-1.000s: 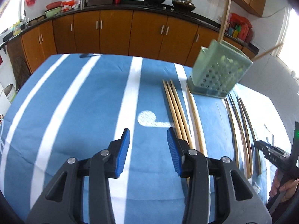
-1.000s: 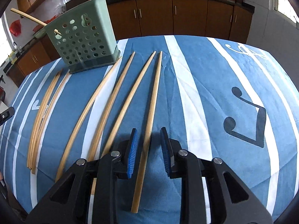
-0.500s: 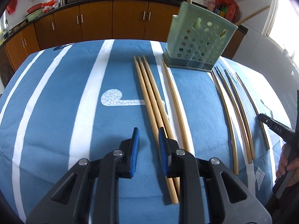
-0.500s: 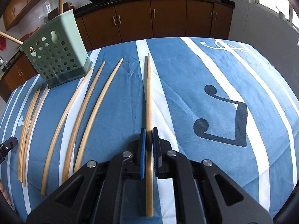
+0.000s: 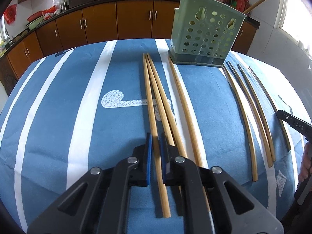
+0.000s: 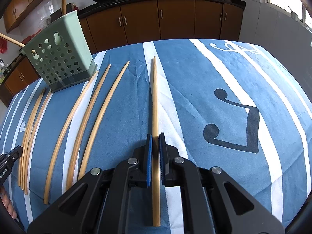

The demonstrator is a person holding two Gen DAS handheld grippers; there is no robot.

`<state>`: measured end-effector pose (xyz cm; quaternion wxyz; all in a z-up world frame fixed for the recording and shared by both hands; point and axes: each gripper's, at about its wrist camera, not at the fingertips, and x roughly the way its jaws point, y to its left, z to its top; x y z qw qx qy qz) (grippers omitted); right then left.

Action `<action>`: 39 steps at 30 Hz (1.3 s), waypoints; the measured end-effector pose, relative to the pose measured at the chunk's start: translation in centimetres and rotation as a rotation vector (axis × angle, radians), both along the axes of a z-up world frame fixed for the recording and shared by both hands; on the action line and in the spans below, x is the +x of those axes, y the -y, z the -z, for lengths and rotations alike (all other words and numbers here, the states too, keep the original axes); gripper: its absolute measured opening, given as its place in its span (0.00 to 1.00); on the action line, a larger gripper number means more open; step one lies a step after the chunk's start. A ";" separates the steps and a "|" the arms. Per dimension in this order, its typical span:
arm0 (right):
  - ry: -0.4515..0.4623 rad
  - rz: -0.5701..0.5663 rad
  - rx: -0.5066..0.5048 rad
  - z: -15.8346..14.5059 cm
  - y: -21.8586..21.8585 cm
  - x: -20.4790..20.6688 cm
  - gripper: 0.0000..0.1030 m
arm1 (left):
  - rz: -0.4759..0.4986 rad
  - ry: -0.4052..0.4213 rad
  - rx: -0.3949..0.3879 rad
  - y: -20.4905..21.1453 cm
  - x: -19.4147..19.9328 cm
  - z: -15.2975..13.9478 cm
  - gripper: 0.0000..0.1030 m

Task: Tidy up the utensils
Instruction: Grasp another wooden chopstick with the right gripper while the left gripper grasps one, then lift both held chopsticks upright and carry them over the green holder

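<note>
Long bamboo chopsticks lie on a blue-and-white cloth. My left gripper (image 5: 155,139) is shut on the leftmost chopstick (image 5: 149,95) of a close group, near its near end. My right gripper (image 6: 155,139) is shut on a separate chopstick (image 6: 155,97) that lies to the right of the others. A green perforated utensil holder (image 5: 205,39) stands at the far side, with two chopsticks standing in it; it also shows in the right wrist view (image 6: 58,56).
Two more chopsticks (image 5: 175,105) lie right of the left gripper's one. Several curved-looking chopsticks (image 5: 251,113) lie further right, also in the right wrist view (image 6: 93,117). The table edge is close in front. Wooden kitchen cabinets (image 5: 117,23) stand behind.
The left gripper moved right onto the chopstick group and closed on the leftmost one. The right gripper closed on its chopstick and has kept hold.
</note>
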<state>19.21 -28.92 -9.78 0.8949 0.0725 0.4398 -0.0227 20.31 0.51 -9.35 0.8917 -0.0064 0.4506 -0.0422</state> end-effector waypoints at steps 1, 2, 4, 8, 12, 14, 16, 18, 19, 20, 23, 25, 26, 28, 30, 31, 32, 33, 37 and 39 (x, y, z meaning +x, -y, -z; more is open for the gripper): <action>0.001 -0.003 -0.004 0.0 -0.1 0.0 0.08 | -0.006 0.001 0.002 -0.1 0.1 0.0 0.08; 0.002 -0.007 -0.007 0.0 -0.2 0.0 0.08 | -0.013 0.002 0.004 -0.3 0.2 0.0 0.08; 0.002 -0.019 -0.001 0.0 -0.4 0.1 0.08 | -0.047 0.002 0.005 -1.3 0.9 -0.1 0.08; 0.008 -0.022 0.007 0.0 -0.5 0.1 0.08 | -0.149 0.000 0.002 -4.5 2.1 -0.2 0.08; 0.018 -0.009 0.007 0.1 -0.4 0.1 0.08 | -0.173 0.003 -0.030 -7.0 2.4 -0.3 0.08; 0.021 -0.011 0.000 0.1 -0.4 0.1 0.08 | -0.143 0.012 -0.042 -7.4 2.1 -0.3 0.08; 0.023 -0.013 -0.003 0.1 -0.4 0.0 0.08 | -0.128 0.025 -0.040 -7.4 1.8 -0.2 0.09; 0.028 -0.011 0.000 0.1 -0.3 0.0 0.08 | -0.120 0.035 -0.034 -7.3 1.6 -0.1 0.09; 0.031 -0.011 -0.004 0.2 -0.4 -0.1 0.08 | -0.119 0.038 -0.030 -7.2 1.6 -0.1 0.09; 0.035 -0.012 -0.010 0.2 -0.5 -0.1 0.08 | -0.119 0.039 -0.029 -7.2 1.6 -0.1 0.09; 0.043 -0.016 -0.031 0.2 -0.7 -0.2 0.08 | -0.120 0.038 -0.034 -7.2 1.6 -0.1 0.09; 0.042 -0.017 -0.026 0.2 -0.6 -0.2 0.08 | -0.120 0.038 -0.035 -7.2 1.7 -0.1 0.09; 0.042 -0.017 -0.024 0.2 -0.6 -0.2 0.08 | -0.120 0.038 -0.035 -7.2 1.7 -0.1 0.09; 0.041 -0.017 -0.025 0.2 -0.5 -0.1 0.08 | -0.120 0.038 -0.036 -7.3 1.7 -0.1 0.09; 0.039 -0.017 -0.025 0.1 -0.5 -0.2 0.08 | -0.120 0.038 -0.036 -7.2 1.7 -0.1 0.09; 0.036 -0.017 -0.023 0.1 -0.6 -0.4 0.08 | -0.120 0.038 -0.035 -7.2 1.6 -0.1 0.09; 0.033 -0.018 -0.019 0.1 -0.5 -0.5 0.08 | -0.121 0.037 -0.030 -7.2 1.5 -0.1 0.09; 0.032 -0.020 -0.015 0.1 -0.5 -0.8 0.08 | -0.122 0.035 -0.024 -7.1 1.3 -0.1 0.09; 0.036 -0.034 -0.016 0.1 -0.5 -1.5 0.08 | -0.117 0.035 -0.013 -6.9 0.4 0.0 0.09; 0.033 -0.039 -0.011 0.0 -0.5 -1.6 0.08 | -0.113 0.035 0.003 -6.7 0.0 0.0 0.09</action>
